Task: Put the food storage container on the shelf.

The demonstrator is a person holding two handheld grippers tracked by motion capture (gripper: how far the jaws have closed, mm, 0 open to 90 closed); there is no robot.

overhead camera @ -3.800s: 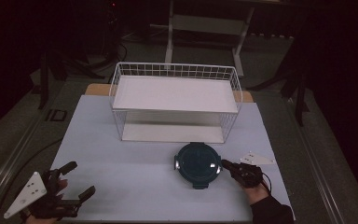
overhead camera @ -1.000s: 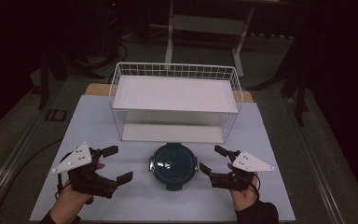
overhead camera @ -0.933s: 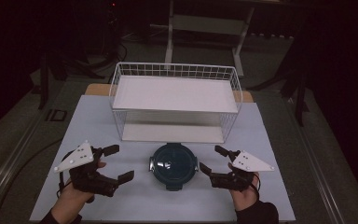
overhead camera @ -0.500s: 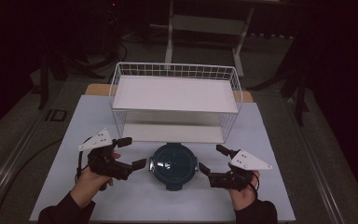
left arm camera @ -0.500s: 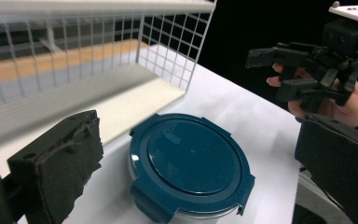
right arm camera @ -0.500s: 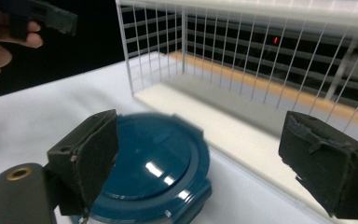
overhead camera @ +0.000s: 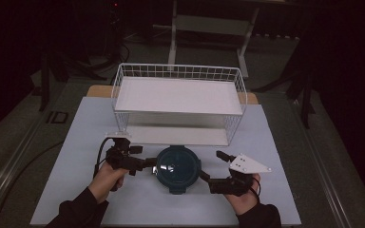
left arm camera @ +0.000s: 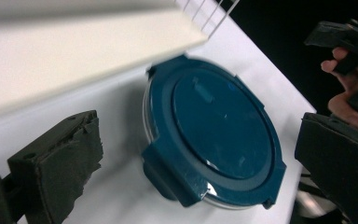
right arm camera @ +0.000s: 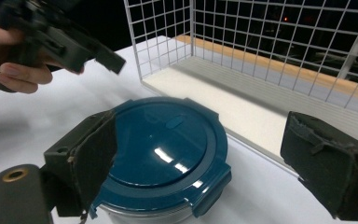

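A round container with a dark blue clip-on lid (overhead camera: 177, 167) sits on the white table mat in front of the wire rack. My left gripper (overhead camera: 141, 157) is open at the container's left side, its jaws wide apart in the left gripper view (left arm camera: 199, 128) with the lid (left arm camera: 214, 126) ahead between them. My right gripper (overhead camera: 212, 166) is open at the container's right side. Its jaws have just been opening. In the right gripper view (right arm camera: 200, 140) the lid (right arm camera: 168, 140) lies low between the pads, and I see neither pad pressing on it.
A white wire rack with two white shelves (overhead camera: 178, 95) stands just behind the container, its lower shelf (right arm camera: 242, 107) close to the lid. The white mat (overhead camera: 76, 142) has free room left and right. Dark floor surrounds the table.
My left gripper has swung in from the left and come down beside the container. The right gripper has barely moved. The container keeps its place of a second ago, left of where it lay earlier.
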